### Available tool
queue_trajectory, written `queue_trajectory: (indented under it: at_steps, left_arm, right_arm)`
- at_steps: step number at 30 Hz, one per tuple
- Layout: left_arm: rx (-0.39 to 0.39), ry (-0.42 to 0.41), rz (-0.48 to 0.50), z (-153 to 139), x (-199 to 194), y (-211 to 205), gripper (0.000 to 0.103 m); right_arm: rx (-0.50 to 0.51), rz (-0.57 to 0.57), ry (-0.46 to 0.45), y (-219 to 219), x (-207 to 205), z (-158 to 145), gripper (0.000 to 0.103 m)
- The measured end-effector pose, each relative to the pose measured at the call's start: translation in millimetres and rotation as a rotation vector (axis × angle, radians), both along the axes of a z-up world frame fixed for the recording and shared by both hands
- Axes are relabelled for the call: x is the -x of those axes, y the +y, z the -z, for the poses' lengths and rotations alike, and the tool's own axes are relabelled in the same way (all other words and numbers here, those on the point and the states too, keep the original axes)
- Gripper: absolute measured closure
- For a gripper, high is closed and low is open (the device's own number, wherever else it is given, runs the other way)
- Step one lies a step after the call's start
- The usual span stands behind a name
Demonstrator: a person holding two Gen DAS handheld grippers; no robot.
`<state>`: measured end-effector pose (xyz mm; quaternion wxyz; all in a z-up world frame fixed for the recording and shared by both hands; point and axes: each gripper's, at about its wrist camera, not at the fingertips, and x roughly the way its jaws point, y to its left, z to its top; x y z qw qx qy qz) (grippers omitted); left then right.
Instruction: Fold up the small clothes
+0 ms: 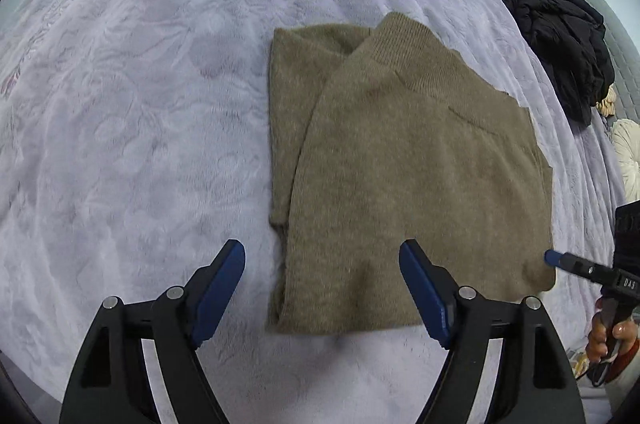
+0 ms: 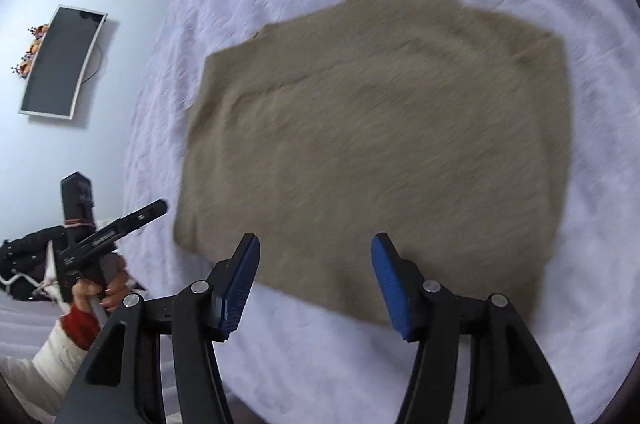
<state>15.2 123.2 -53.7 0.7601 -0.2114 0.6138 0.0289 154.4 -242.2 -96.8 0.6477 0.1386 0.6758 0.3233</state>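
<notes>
A tan knit sweater [image 1: 408,159] lies flat on the white plush bed cover [image 1: 140,103], its sides folded in and its ribbed collar at the far end. It also shows in the right wrist view [image 2: 380,127], slightly blurred. My left gripper [image 1: 322,256] is open and empty, hovering above the sweater's near left corner. My right gripper [image 2: 316,250] is open and empty above the sweater's near hem. In the left wrist view the right gripper's blue fingertip [image 1: 554,258] is by the sweater's right edge. In the right wrist view the left gripper [image 2: 156,209] is at the left.
A black jacket [image 1: 568,47] lies heaped at the bed's far right, with a cream cushion [image 1: 628,155] beside it. A wall-mounted screen [image 2: 60,63] hangs on the pale wall left of the bed. The bed cover [image 2: 400,364] surrounds the sweater on all sides.
</notes>
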Motion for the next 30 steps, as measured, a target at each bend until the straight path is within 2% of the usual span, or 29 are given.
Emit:
queue_trajectory:
  at_steps: [2, 5, 7, 9, 10, 11, 12, 13, 14, 15, 16, 19, 21, 24, 26, 28, 29, 30]
  left_arm:
    - [0.046, -0.004, 0.007, 5.4, 7.7, 1.0, 0.024]
    - [0.12, -0.023, 0.056, 9.0, 10.3, -3.4, 0.024]
    - [0.149, -0.014, 0.109, 14.9, 5.3, -10.4, 0.032]
    - [0.153, 0.005, 0.16, 22.4, 0.7, -15.9, 0.033]
    - [0.159, 0.022, 0.175, 27.6, -1.5, -17.5, 0.041]
    - [0.164, 0.043, 0.181, 34.6, -3.3, -17.2, 0.054]
    - [0.174, 0.068, 0.178, 42.5, -4.3, -15.4, 0.059]
    - [0.188, 0.073, 0.172, 46.0, -3.4, -12.6, 0.075]
    - [0.211, 0.074, 0.164, 49.7, -2.8, -9.6, 0.095]
    - [0.218, 0.081, 0.155, 51.3, -0.8, -6.2, 0.097]
    - [0.215, 0.08, 0.15, 50.0, 0.2, -5.0, 0.097]
    - [0.189, 0.023, 0.174, 34.7, 10.8, -7.2, 0.097]
    - [0.166, 0.015, 0.189, 35.8, 19.4, -10.7, 0.097]
    - [0.159, 0.048, 0.173, 54.6, 24.8, -16.3, 0.097]
    - [0.165, 0.039, 0.147, 57.9, 27.5, -14.8, 0.097]
    - [0.172, 0.029, 0.119, 57.2, 29.1, -11.2, 0.096]
    - [0.167, 0.025, 0.106, 56.4, 30.3, -9.7, 0.096]
    - [0.157, 0.021, 0.106, 55.2, 31.6, -8.8, 0.096]
  right_arm:
    - [-0.048, -0.016, 0.084, 20.5, 25.6, 14.0, 0.04]
    - [-0.043, 0.006, 0.161, 50.2, 52.9, 38.8, 0.04]
    - [-0.077, 0.114, 0.226, 59.1, 61.6, 57.9, 0.04]
    - [-0.116, 0.233, 0.285, 60.3, 65.6, 74.6, 0.04]
    - [-0.13, 0.282, 0.301, 60.6, 67.2, 81.1, 0.04]
    - [-0.142, 0.324, 0.319, 62.1, 67.2, 88.9, 0.04]
    - [-0.15, 0.363, 0.347, 63.0, 67.2, 96.8, 0.04]
    - [-0.16, 0.398, 0.369, 63.1, 67.1, 101.9, 0.04]
    - [-0.172, 0.425, 0.377, 63.6, 66.6, 103.7, 0.047]
    - [-0.175, 0.44, 0.366, 64.2, 65.4, 101.9, 0.076]
    - [-0.15, 0.428, 0.347, 65.4, 63.1, 96.7, 0.09]
    - [-0.089, 0.337, 0.241, 72.9, 59.5, 67.7, 0.093]
    - [-0.023, 0.279, 0.192, 76.9, 62.6, 59.1, 0.094]
    - [0.089, 0.261, 0.245, 73.3, 68.2, 84.1, 0.094]
    - [0.098, 0.258, 0.274, 74.9, 68.7, 90.7, 0.094]
    - [0.139, 0.184, 0.253, 81.0, 63.7, 78.3, 0.09]
    - [0.194, 0.12, 0.231, 87.1, 61.2, 68.9, 0.081]
    - [0.262, 0.041, 0.193, 97.2, 59.7, 56.9, 0.067]
